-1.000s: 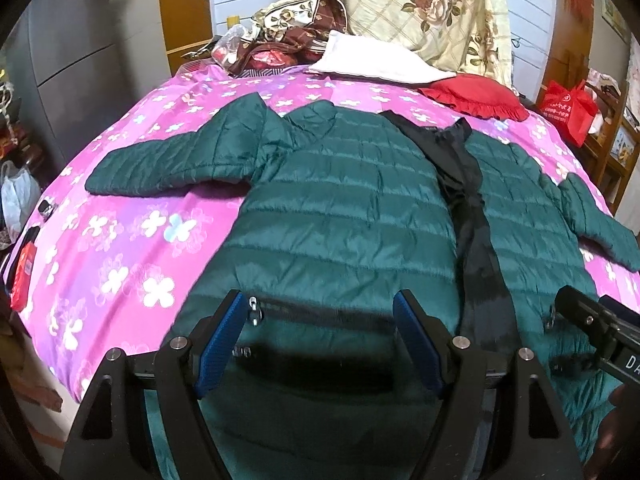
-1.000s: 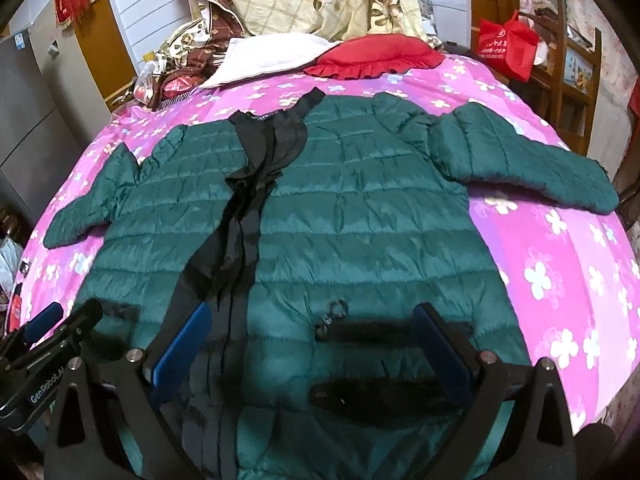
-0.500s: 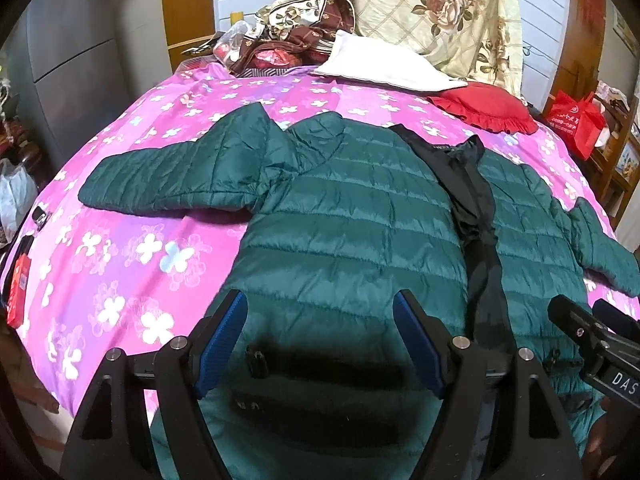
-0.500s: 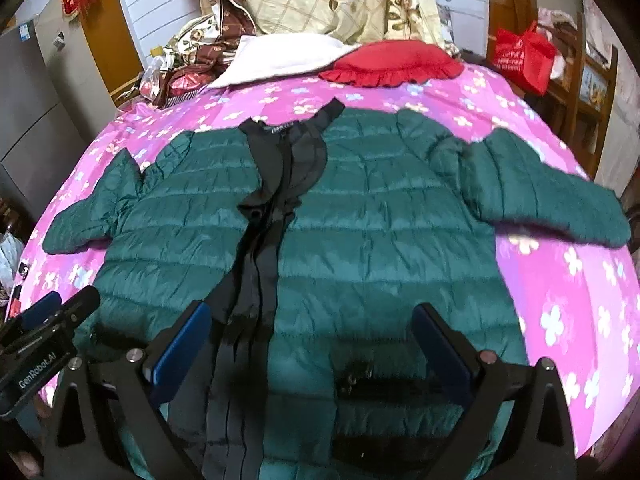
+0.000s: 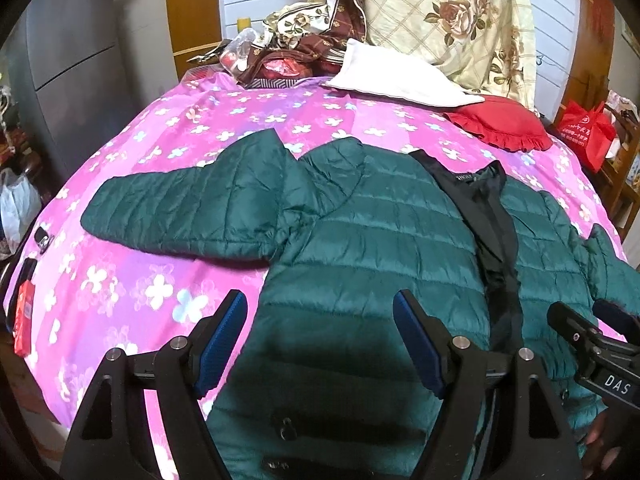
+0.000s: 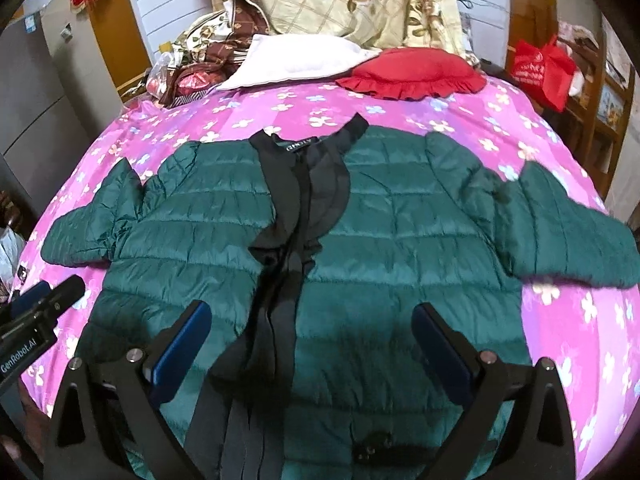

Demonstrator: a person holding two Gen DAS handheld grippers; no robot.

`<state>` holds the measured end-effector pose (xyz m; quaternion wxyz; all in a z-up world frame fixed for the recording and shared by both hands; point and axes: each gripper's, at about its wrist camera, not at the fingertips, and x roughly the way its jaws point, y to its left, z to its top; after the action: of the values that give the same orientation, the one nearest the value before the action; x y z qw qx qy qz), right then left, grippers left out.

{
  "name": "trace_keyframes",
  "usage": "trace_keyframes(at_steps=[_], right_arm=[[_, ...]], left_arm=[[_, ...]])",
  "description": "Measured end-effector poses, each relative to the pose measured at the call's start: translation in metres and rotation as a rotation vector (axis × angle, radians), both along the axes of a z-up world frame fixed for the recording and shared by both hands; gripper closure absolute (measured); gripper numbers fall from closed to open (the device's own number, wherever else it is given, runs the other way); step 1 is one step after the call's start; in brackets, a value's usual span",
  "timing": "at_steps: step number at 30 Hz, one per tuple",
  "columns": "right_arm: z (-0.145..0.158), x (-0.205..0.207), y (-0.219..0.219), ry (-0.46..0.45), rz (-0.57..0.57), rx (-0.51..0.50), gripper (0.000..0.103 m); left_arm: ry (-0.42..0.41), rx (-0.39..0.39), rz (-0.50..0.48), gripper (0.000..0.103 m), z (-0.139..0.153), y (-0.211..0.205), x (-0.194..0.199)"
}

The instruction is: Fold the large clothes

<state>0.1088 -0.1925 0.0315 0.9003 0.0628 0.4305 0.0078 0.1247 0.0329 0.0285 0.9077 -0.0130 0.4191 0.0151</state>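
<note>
Green puffer jacket (image 6: 400, 248) lies spread front-up across the pink flowered bed (image 6: 568, 320), both sleeves out to the sides, black placket down the middle; left hand-held gripper (image 5: 320, 344) and right hand-held gripper (image 6: 312, 348) hover over its near hem, jaws wide, gripping nothing

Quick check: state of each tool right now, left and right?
Left tool: open, holding nothing, above the green jacket.
Right tool: open, holding nothing, above the same jacket's black placket.
</note>
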Motion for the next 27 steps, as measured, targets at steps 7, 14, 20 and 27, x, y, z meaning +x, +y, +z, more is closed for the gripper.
trace_keyframes(at_steps=[7,14,20,27], right_arm=[[0.000,0.015,0.003,-0.007,0.004,-0.010,0.001],[-0.002,0.031,-0.002,-0.002,0.001,0.047,0.001],[-0.007,0.048,-0.011,0.006,-0.027,0.084,0.001],[-0.011,0.068,-0.005,0.012,-0.033,0.039,0.001]], left_arm=[[-0.008,-0.018,0.013,0.053,0.001,0.006,0.015],[-0.023,0.008,0.014,0.053,0.000,0.009,0.027],[-0.030,0.026,0.033,0.053,-0.004,0.018,0.043],[-0.022,0.013,0.052,0.053,-0.012,0.032,0.065]])
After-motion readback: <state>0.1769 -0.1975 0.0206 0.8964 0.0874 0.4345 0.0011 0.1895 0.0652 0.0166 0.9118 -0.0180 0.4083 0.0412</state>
